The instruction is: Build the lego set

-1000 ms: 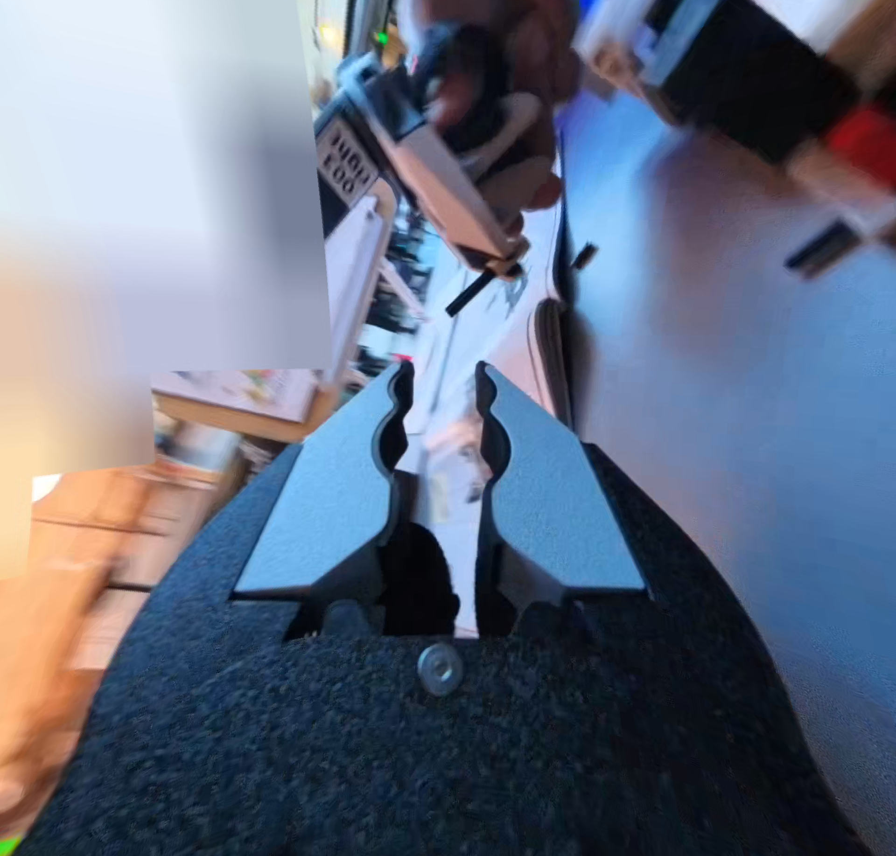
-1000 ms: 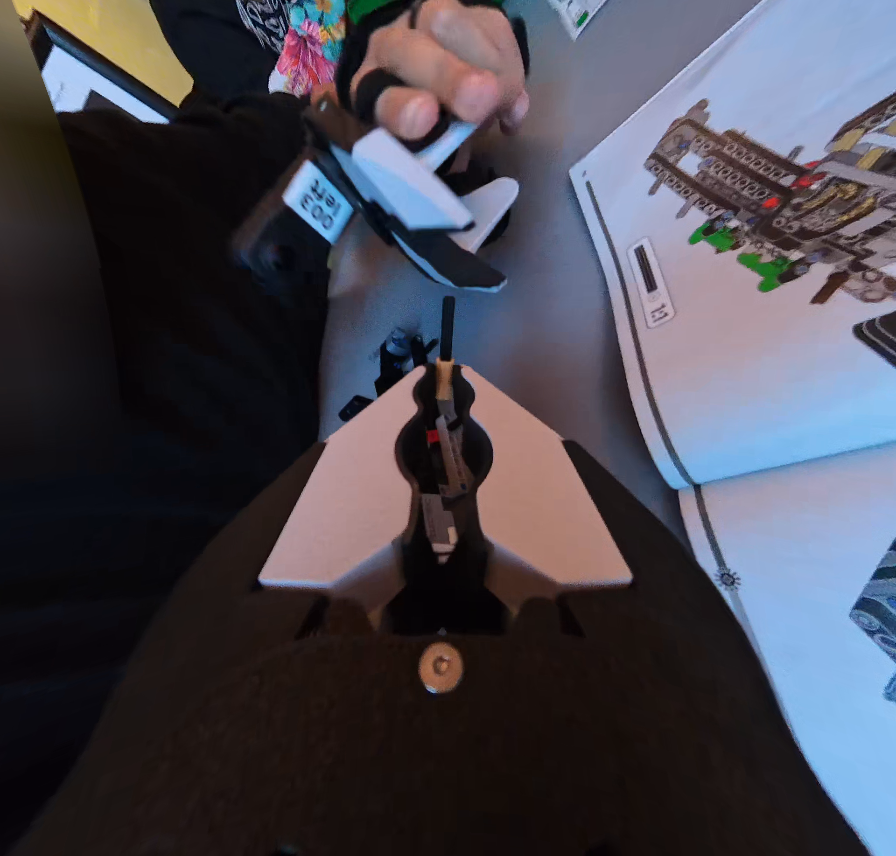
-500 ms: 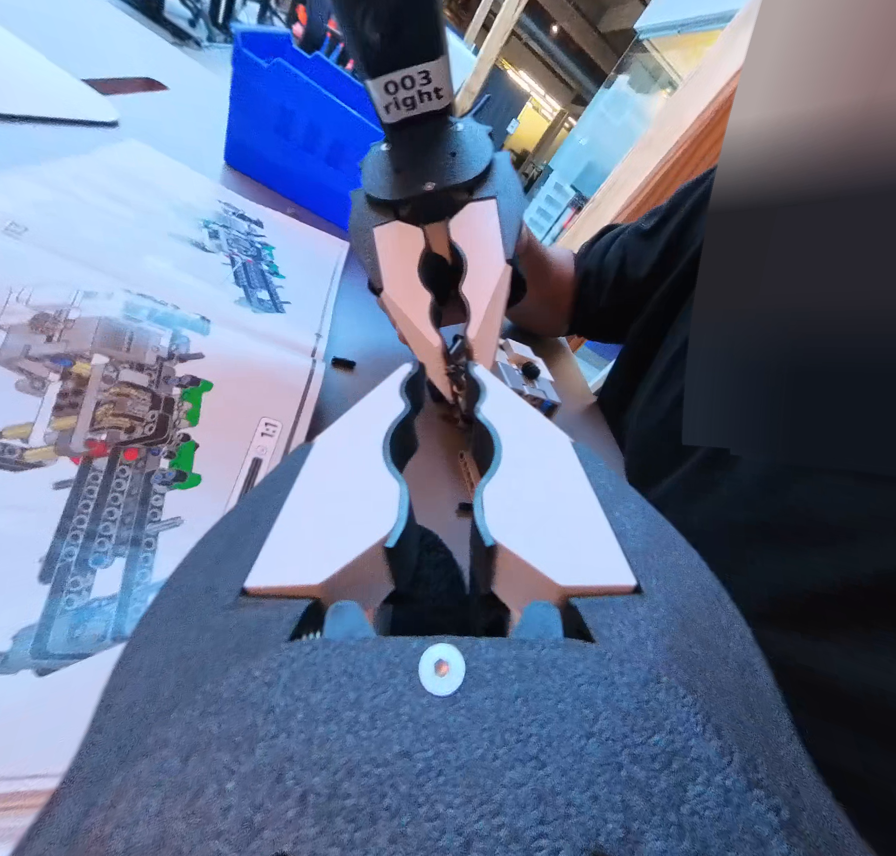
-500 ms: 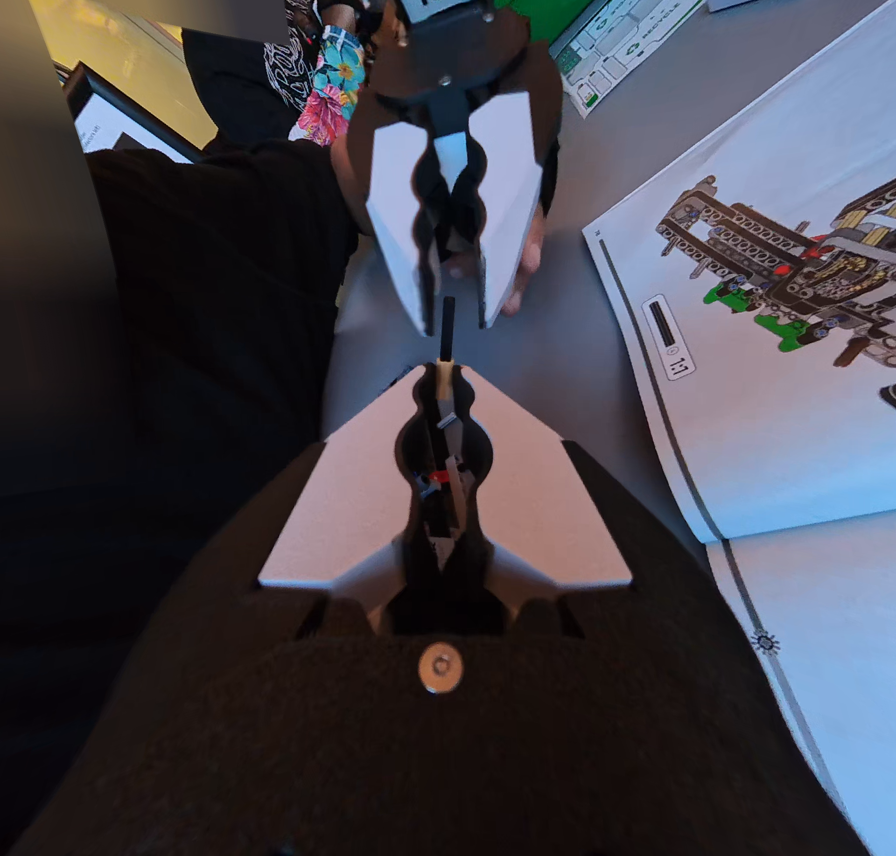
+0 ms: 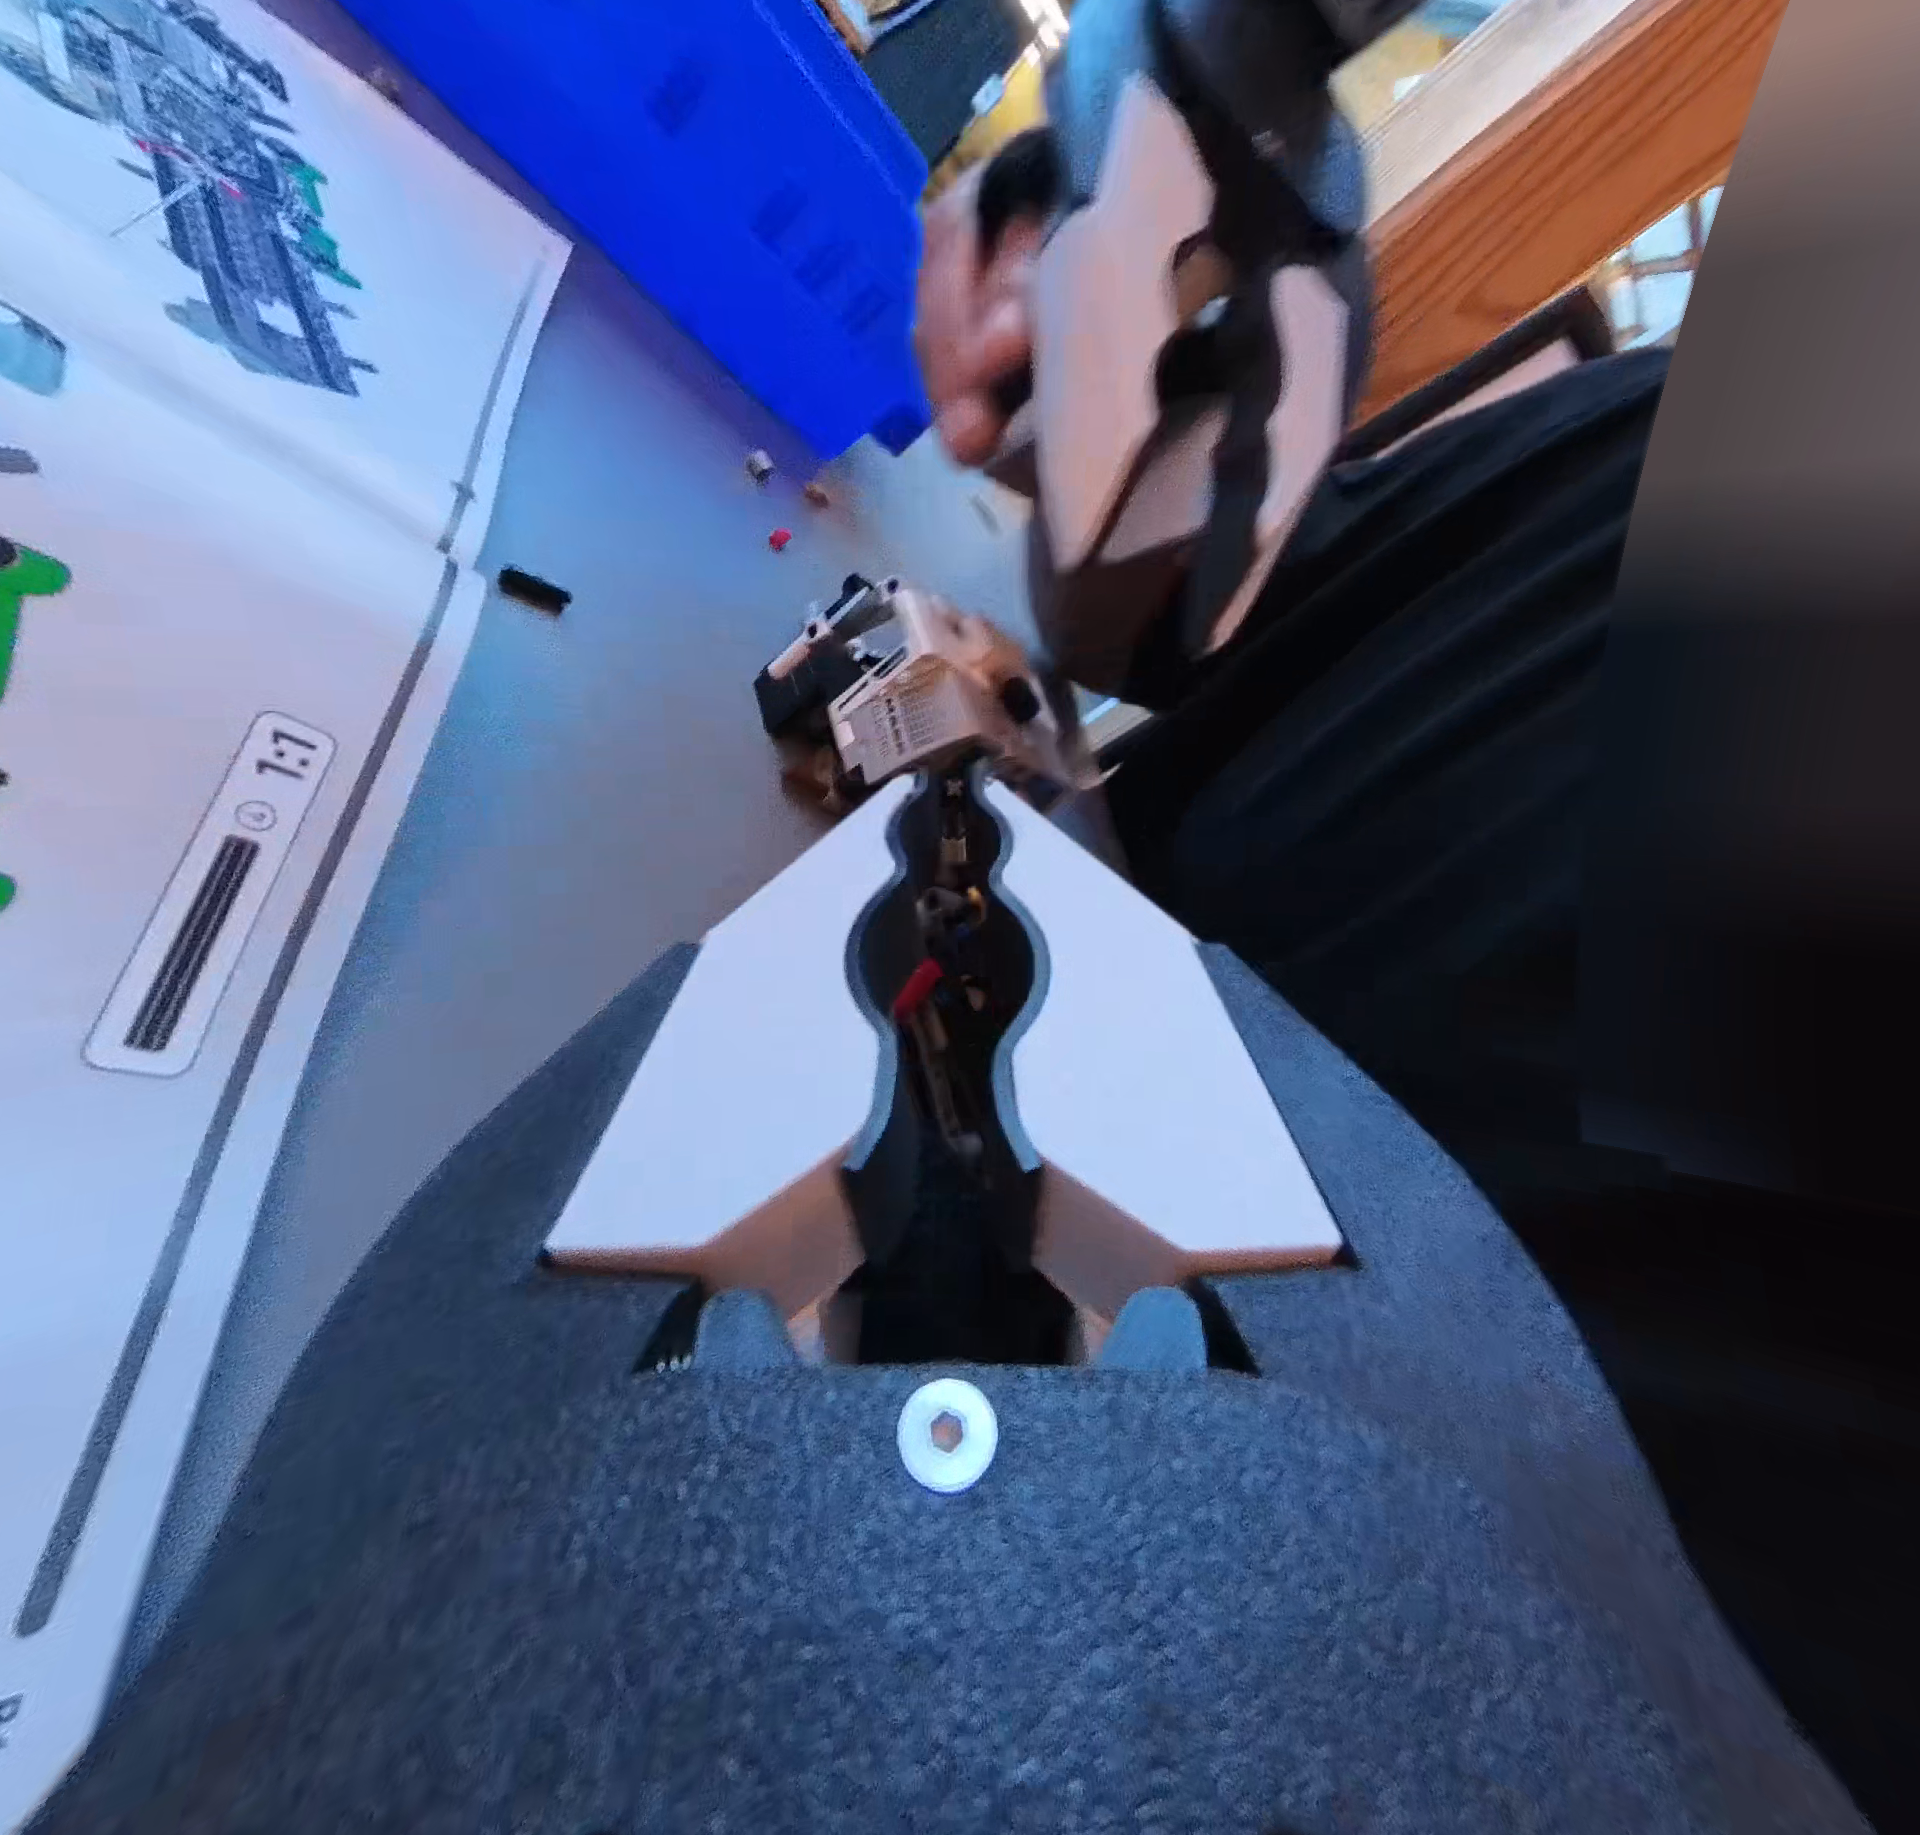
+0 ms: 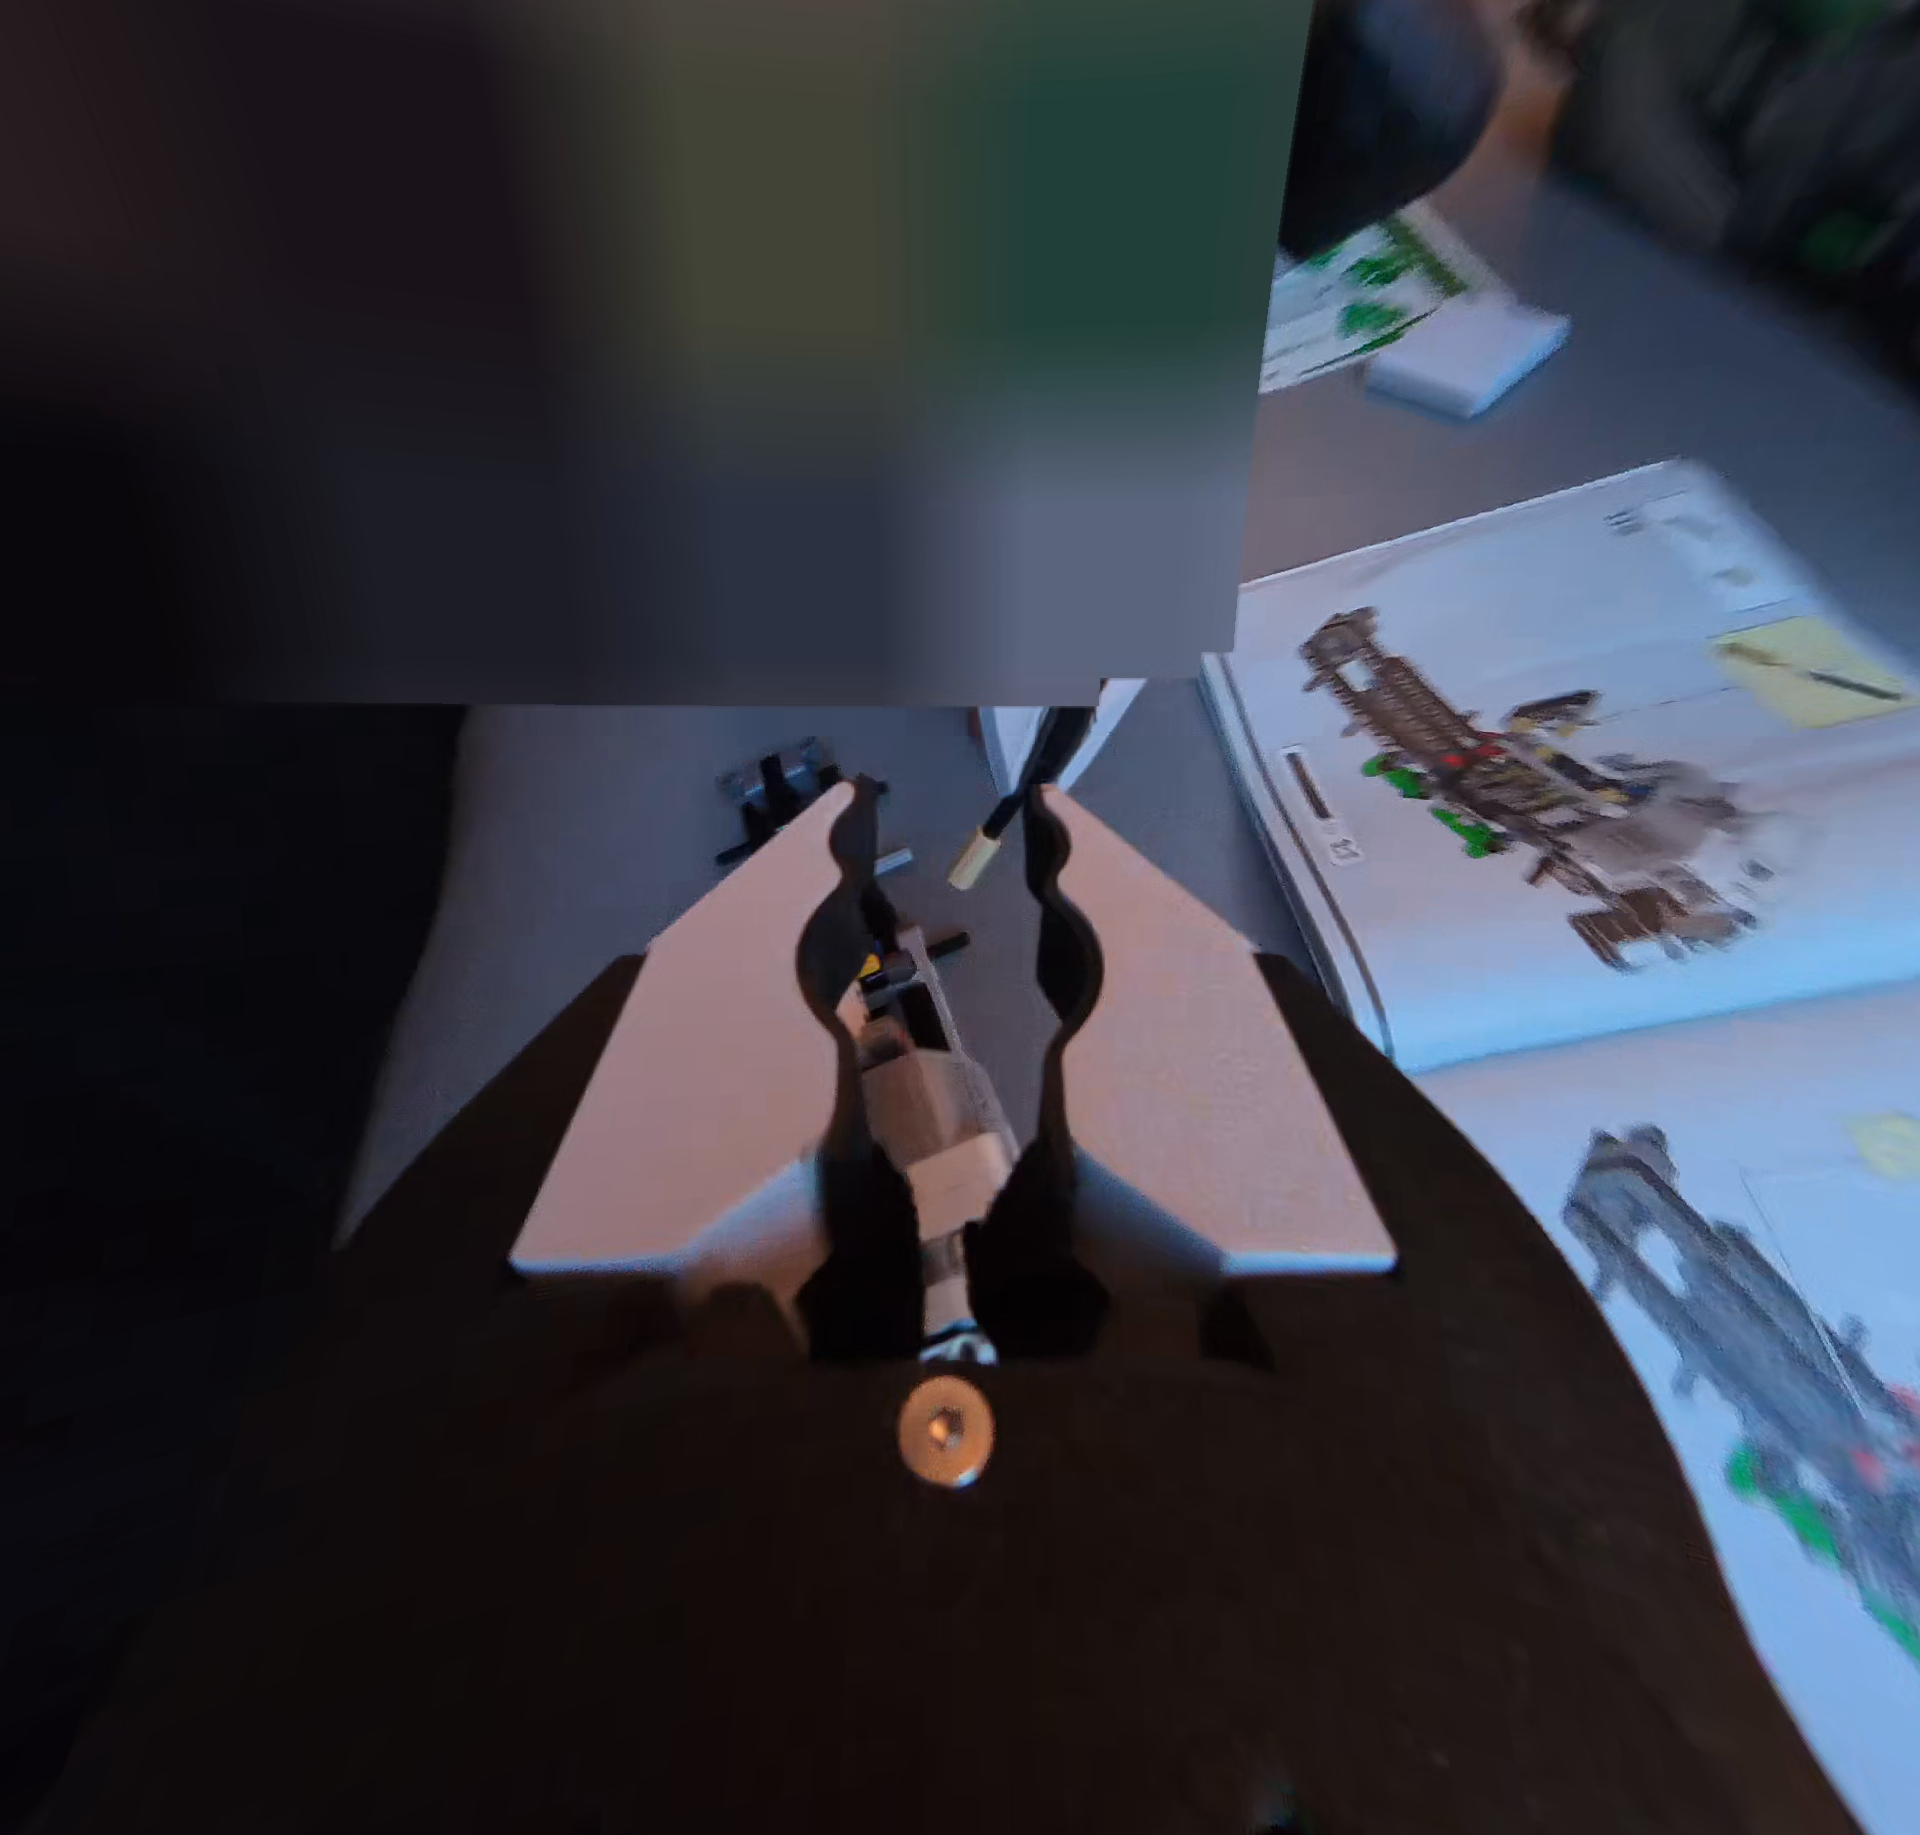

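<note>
Grey bench (image 5: pixel 623 746) carries everything; open instruction booklet (image 5: pixel 208 538) lies flat on it at the left of the left wrist view, right side in the right wrist view (image 6: pixel 1558 798). Blue bin (image 5: pixel 644 123) sits on the bench just beyond the booklet's far edge. Person in a dark sleeve (image 5: pixel 1403 694) sits at the bench edge. Left tongs (image 5: pixel 951 798) pressed together, pinching a thin black lego axle assembly (image 5: pixel 940 964) with a red bit, running lengthwise between the jaws. Just past their tips, the tan and black lego sub-build (image 5: pixel 904 684) rests on the bench. Right tongs (image 5: pixel 1174 580) blurred above the sub-build in the left wrist view, held by a hand (image 5: pixel 977 331); in their own view the right tongs (image 6: pixel 951 798) are spread, nothing pinched, the grey-white lego sub-build (image 6: pixel 925 1089) seen through the gap, touching or not cannot tell. A black axle with a tan end (image 6: pixel 987 845) pokes in between the tips. Small loose lego pieces (image 5: pixel 774 536) lie near the bin; a black pin (image 5: pixel 533 588) is beside the booklet edge.
</note>
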`<state>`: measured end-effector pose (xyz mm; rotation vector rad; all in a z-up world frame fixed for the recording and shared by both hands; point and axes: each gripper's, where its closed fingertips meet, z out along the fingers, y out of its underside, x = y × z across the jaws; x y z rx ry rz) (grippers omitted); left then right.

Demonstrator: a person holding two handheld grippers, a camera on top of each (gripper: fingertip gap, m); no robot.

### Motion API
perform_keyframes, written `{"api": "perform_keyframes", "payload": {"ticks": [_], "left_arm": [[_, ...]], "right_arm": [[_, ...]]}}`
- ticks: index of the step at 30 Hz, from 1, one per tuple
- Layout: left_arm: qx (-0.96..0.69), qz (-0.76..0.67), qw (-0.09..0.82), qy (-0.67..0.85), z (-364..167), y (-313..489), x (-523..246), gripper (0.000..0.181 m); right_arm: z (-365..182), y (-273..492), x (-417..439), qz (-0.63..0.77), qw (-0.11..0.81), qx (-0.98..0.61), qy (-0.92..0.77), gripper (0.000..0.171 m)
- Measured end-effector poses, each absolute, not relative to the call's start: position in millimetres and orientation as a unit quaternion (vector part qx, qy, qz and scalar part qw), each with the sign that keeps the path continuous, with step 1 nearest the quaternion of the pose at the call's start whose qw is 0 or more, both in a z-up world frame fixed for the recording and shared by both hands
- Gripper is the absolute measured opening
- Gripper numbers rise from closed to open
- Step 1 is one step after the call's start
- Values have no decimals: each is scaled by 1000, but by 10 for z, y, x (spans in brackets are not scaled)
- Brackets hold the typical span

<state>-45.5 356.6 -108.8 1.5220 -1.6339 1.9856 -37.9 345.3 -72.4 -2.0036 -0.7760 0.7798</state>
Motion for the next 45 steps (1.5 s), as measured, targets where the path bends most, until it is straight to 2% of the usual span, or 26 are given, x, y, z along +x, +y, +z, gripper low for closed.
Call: {"api": "perform_keyframes", "payload": {"ticks": [1,4,8,11,17,22,26,34,45], "left_arm": [[512,651,65,-557,-1140,3554,-444,1],[519,633,40,-573,-1233,3557,-430,1],[530,626,42,-571,-1306,3570,-434,1],[519,625,38,-583,-1298,3556,-459,1],[507,630,74,-584,-1280,3396,-518,1],[517,619,51,-589,-1283,3330,-522,1],[528,617,47,-581,-1274,3265,-587,1],[553,611,15,-567,-1265,3072,-706,2],[609,612,-39,-503,-1274,2745,-979,1]], "right_arm": [[-660,3386,-328,291,437,-802,-285,27],[-628,3150,-125,195,495,-828,-176,32],[-740,2756,-266,96,558,-823,-52,37],[-1006,2554,-460,56,556,-829,6,46],[-1407,2549,-718,3,537,-842,58,40],[-1516,2594,-621,-79,513,-853,57,38],[-1536,2574,-625,-66,506,-858,55,31],[-1526,2458,-525,4,491,-870,-42,30],[-1513,2405,-458,146,456,-820,-313,31]]}}
